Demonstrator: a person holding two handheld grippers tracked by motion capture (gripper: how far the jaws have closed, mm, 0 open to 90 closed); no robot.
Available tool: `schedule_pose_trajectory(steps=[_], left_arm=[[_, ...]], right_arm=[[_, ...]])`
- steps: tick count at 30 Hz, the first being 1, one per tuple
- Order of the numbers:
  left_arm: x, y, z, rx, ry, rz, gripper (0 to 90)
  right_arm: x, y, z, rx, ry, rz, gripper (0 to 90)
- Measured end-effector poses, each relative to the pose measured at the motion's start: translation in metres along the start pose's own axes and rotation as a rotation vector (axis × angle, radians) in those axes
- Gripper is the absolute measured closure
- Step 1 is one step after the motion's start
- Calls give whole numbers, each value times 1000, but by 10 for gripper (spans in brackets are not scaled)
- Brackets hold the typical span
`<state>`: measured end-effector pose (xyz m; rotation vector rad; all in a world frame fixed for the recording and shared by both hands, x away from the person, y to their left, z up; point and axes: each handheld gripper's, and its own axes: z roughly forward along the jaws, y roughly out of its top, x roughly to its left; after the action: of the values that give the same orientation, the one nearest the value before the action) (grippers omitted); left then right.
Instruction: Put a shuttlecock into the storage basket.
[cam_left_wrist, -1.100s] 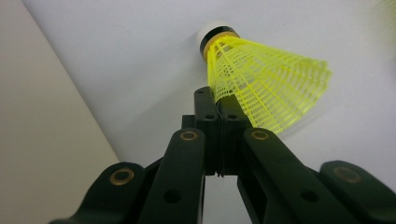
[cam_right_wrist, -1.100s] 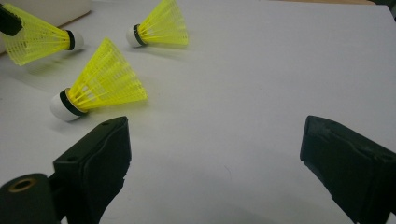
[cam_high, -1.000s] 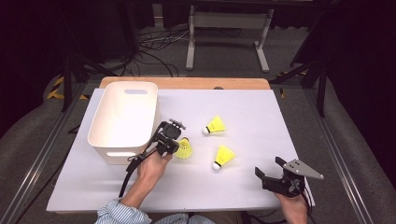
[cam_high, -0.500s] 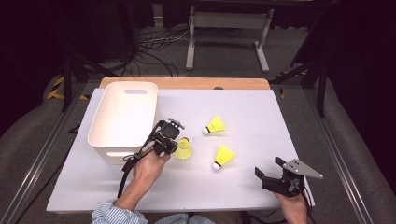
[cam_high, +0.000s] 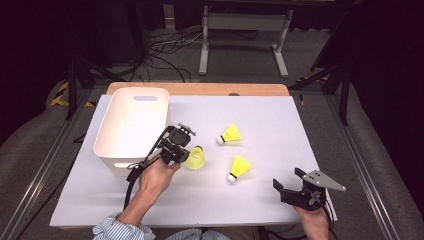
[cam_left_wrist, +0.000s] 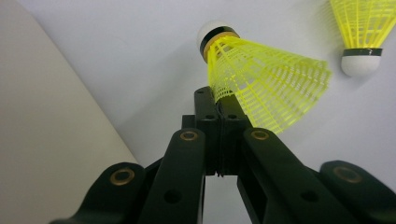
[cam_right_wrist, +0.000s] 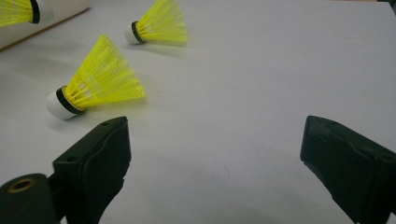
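My left gripper (cam_high: 184, 156) is shut on the skirt of a yellow shuttlecock (cam_high: 196, 158), just right of the white bin (cam_high: 112, 162). In the left gripper view the pinched shuttlecock (cam_left_wrist: 266, 86) sticks out up and to the right of my closed jaws (cam_left_wrist: 218, 100), cork end away from me. Two more yellow shuttlecocks lie on the white table sheet, one farther back (cam_high: 231, 134) and one nearer (cam_high: 239, 167). My right gripper (cam_high: 287, 178) stands open near the front right edge. In its own view the jaws (cam_right_wrist: 215, 140) hold nothing, and the nearer shuttlecock (cam_right_wrist: 100, 79) lies ahead to the left.
The white bin (cam_left_wrist: 42, 140) with handle slots takes up the left of the sheet. A wooden board edge (cam_high: 200, 89) runs along the back. Metal stand legs (cam_high: 242, 35) and cables lie on the floor beyond the table.
My left gripper has risen slightly with the shuttlecock pinched in it. The right gripper has stayed where it was.
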<state>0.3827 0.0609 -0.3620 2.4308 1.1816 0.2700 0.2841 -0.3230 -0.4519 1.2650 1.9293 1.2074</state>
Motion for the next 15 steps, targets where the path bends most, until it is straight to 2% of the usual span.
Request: schedule_pose_trajectory(steps=[15], left_arm=[[5, 2, -14, -16, -14, 14, 900]], right_arm=[[0, 0, 0, 2, 2, 2, 93]])
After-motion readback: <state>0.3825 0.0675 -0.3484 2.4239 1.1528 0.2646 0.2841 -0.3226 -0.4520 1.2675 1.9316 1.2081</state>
